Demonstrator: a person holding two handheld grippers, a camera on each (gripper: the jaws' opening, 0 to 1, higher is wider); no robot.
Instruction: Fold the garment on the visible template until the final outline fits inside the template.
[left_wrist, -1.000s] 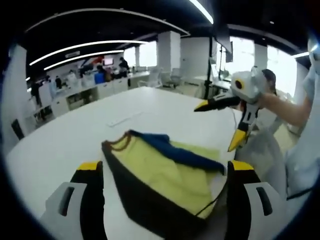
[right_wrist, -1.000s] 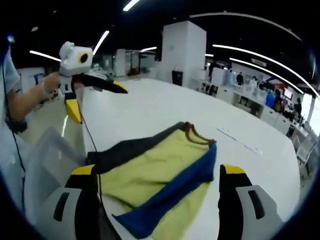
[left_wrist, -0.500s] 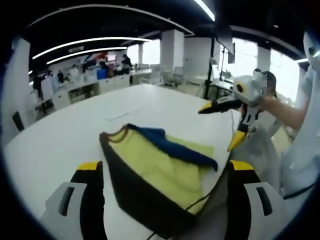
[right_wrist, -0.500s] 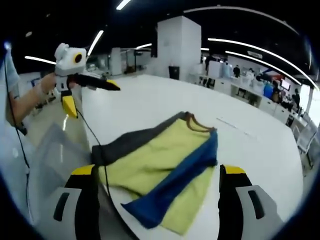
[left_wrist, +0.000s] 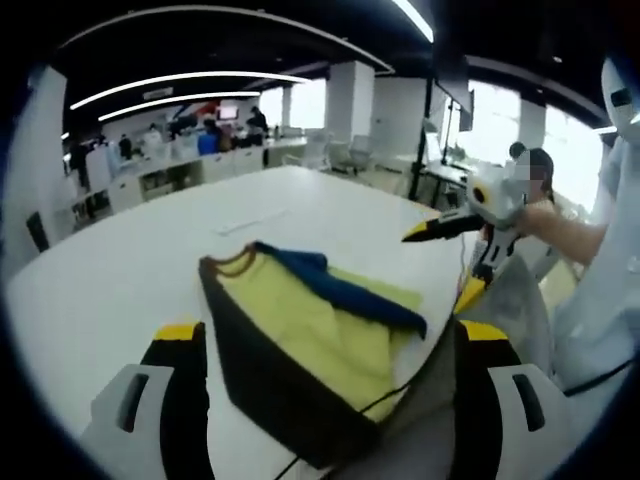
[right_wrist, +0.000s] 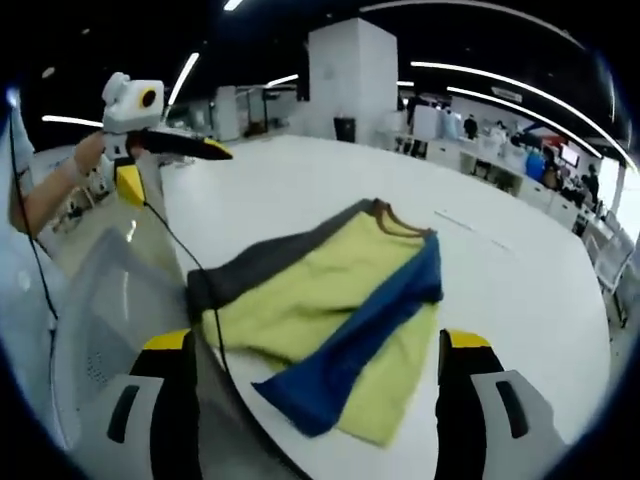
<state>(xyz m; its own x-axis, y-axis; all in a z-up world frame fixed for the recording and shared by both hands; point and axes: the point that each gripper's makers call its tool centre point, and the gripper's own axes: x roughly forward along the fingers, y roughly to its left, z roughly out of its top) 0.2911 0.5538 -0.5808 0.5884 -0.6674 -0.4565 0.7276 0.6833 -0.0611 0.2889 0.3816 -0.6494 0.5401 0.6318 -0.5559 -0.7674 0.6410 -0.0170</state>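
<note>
A garment lies crumpled on the white table, yellow in the middle with a dark grey side panel and a blue band across it. My left gripper stands open just short of it, nothing between its yellow-tipped jaws. My right gripper hangs in a hand off the table's edge, jaws spread apart. In the right gripper view the same garment sits ahead of my open right gripper. The left gripper is held high at the upper left, also open.
A pale strip lies on the table beyond the garment. A grey translucent bin-like thing stands at the table's near edge. A thin black cable trails from the left gripper. Desks and people fill the room behind.
Both views have shifted a little with the hands. In each view the other gripper sits slightly farther from the garment. The garment lies as before, and both grippers stay open.
</note>
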